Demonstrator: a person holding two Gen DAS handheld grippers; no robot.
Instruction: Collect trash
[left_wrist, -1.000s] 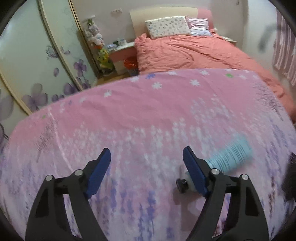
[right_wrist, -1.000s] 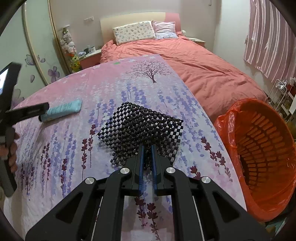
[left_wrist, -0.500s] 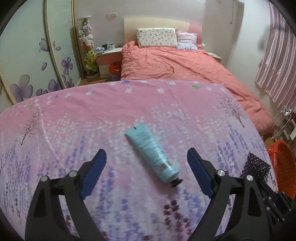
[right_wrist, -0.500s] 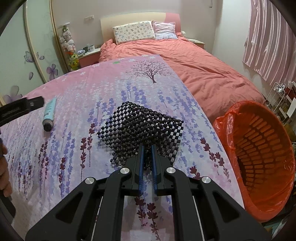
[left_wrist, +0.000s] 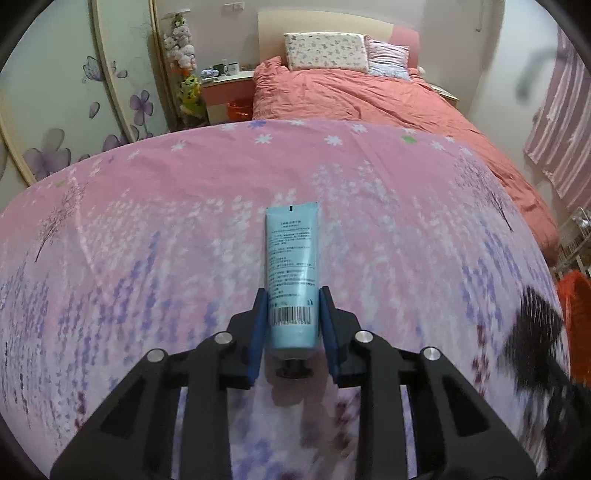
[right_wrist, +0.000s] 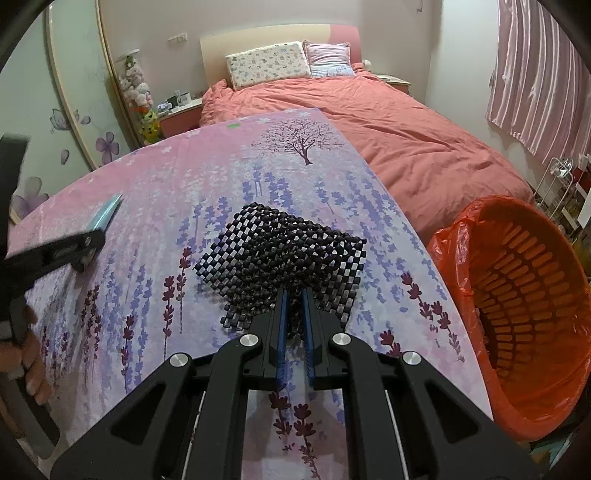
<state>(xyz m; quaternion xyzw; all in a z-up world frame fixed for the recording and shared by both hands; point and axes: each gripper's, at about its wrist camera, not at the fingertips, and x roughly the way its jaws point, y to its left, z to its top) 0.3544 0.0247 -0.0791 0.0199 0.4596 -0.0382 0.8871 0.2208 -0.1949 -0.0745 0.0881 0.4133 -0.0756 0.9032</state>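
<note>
Left wrist view: I see my left gripper (left_wrist: 291, 321) angled down at the pink flowered tablecloth (left_wrist: 166, 229).
Left tool state: jaws narrow and closing, blue pads pressed against both sides of the light blue tube (left_wrist: 292, 273).
Tube position: it lies flat on the cloth, black cap toward me, barcode end between the pads, crimped end pointing at the bed (left_wrist: 362, 96).
Right wrist view: I see my right gripper (right_wrist: 294, 317) with jaws nearly together, pinching the near edge of the black mesh mat (right_wrist: 284, 251).
Mat position: crumpled on the cloth, near its right edge.
Bin: the orange basket (right_wrist: 524, 295), lined with an orange bag, stands just beside that edge, below cloth level.
Cross-check: my left gripper shows at the far left of the right view, a hand (right_wrist: 26, 362) on its handle.
</note>
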